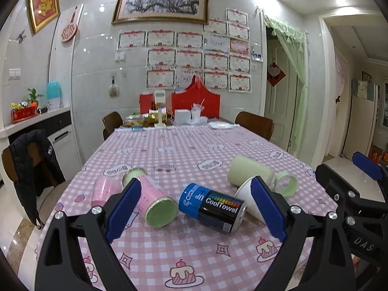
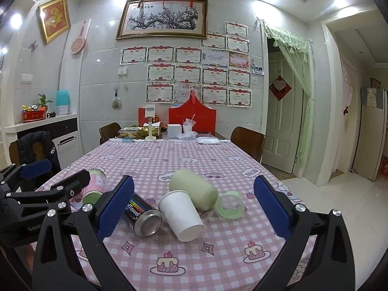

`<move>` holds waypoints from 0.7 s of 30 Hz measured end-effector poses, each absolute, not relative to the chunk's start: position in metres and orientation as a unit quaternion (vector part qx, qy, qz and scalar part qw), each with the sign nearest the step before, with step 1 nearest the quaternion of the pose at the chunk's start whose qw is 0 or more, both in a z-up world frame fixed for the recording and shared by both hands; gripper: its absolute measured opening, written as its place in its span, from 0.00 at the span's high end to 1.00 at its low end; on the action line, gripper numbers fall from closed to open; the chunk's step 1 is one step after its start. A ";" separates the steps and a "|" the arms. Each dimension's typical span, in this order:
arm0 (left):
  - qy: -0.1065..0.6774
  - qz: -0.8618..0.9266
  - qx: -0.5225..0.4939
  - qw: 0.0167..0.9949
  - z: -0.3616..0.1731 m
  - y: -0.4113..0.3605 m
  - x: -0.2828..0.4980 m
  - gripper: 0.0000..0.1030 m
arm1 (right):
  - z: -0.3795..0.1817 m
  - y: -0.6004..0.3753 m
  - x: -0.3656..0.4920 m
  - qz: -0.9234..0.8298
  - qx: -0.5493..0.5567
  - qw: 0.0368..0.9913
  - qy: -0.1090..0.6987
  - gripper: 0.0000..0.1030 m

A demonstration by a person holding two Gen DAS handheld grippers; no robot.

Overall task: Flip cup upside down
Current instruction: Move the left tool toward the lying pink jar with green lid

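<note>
A white paper cup [image 2: 182, 214] lies on its side on the pink checked tablecloth, its base toward me; in the left wrist view the cup [image 1: 245, 194] is partly hidden behind my left gripper's right finger. My right gripper [image 2: 194, 208] is open and empty, held above the near table with the cup between its fingers' line of sight. My left gripper [image 1: 196, 208] is open and empty, hovering over the blue and black CoolTowel can [image 1: 213, 207].
A pink canister with a green lid [image 1: 155, 200], a pink cup [image 1: 104, 191], a pale green roll [image 2: 194, 186] and a green tape ring [image 2: 229, 205] lie around the cup. Boxes, a red bag [image 2: 192, 117] and chairs stand at the far end.
</note>
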State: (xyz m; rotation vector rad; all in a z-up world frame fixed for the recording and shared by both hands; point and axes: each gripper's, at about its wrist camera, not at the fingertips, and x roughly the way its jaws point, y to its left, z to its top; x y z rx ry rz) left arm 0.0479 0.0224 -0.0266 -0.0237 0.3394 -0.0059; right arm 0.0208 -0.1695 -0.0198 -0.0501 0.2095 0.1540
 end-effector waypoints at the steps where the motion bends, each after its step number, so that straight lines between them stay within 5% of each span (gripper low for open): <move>1: 0.175 -0.004 -0.014 0.984 -0.027 0.025 0.051 0.12 | -0.020 -0.168 0.024 0.079 -0.025 0.991 0.108 0.07; 21: 0.286 0.036 -0.073 0.955 -0.079 0.086 0.113 0.12 | -0.053 -0.131 0.089 0.122 -0.029 0.974 0.188 0.08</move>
